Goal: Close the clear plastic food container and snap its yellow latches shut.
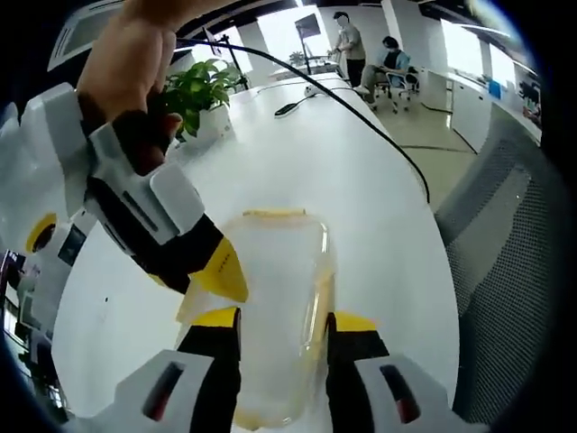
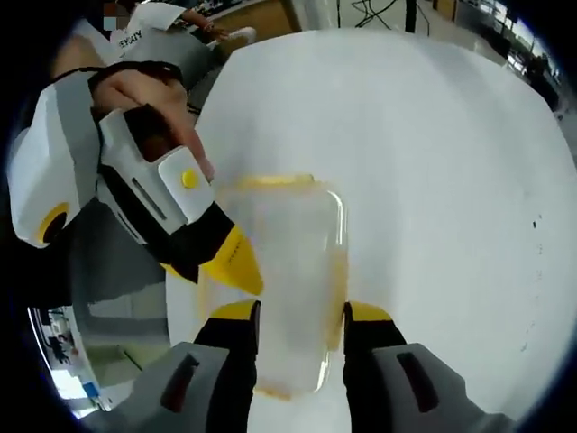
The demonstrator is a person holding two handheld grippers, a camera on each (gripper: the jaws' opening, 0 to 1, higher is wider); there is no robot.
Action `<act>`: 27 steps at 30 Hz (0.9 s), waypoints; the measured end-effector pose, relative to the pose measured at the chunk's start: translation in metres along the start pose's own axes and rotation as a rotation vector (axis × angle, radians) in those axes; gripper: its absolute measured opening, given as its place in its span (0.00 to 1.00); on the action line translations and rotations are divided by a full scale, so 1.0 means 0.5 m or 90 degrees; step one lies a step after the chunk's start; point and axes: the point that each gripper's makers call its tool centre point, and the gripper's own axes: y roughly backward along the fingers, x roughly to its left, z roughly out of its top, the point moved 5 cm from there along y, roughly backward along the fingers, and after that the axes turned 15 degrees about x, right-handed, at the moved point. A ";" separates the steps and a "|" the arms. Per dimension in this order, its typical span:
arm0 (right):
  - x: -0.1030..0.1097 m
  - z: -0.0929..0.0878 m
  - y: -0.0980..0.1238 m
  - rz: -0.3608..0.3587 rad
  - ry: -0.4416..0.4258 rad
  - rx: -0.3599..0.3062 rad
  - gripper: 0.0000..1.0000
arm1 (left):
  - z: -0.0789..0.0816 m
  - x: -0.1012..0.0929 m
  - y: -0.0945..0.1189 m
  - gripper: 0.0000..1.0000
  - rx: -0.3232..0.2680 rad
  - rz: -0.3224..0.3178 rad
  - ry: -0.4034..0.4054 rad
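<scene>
In the left gripper view, the clear food container lies on the white tabletop straight ahead of the left gripper, its long axis running away from the camera along the line of the jaws, so one short end sits low between the jaw tips and the other points up the view, where a yellow latch lies across the far edge. The jaws stand narrow on either side of the container's near half, their yellow tips against its long walls or just beside them; I cannot tell whether they press it. The right gripper comes in from the left, held by a hand, and its yellow tip meets the container's left long edge near the middle. In the right gripper view, the container again lies lengthwise ahead, near end between the right gripper's own narrowly set jaws, far end with its yellow latch pointing up the view. The left gripper slants in from the left with its tip at the left long edge. Both grippers are equally close; I judge the far latch is the one either would have to reach forward for along the long axis.
</scene>
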 end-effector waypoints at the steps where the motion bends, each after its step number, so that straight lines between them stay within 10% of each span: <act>1: 0.000 0.000 0.001 -0.001 0.000 0.000 0.34 | 0.000 0.000 0.001 0.31 0.000 0.000 -0.001; 10: 0.010 -0.014 0.009 -0.050 -0.027 -0.052 0.34 | 0.010 0.016 0.010 0.36 -0.061 -0.112 0.169; 27: 0.041 -0.065 0.027 -0.123 -0.116 -0.198 0.57 | -0.020 0.043 0.037 0.65 -0.002 -0.088 0.119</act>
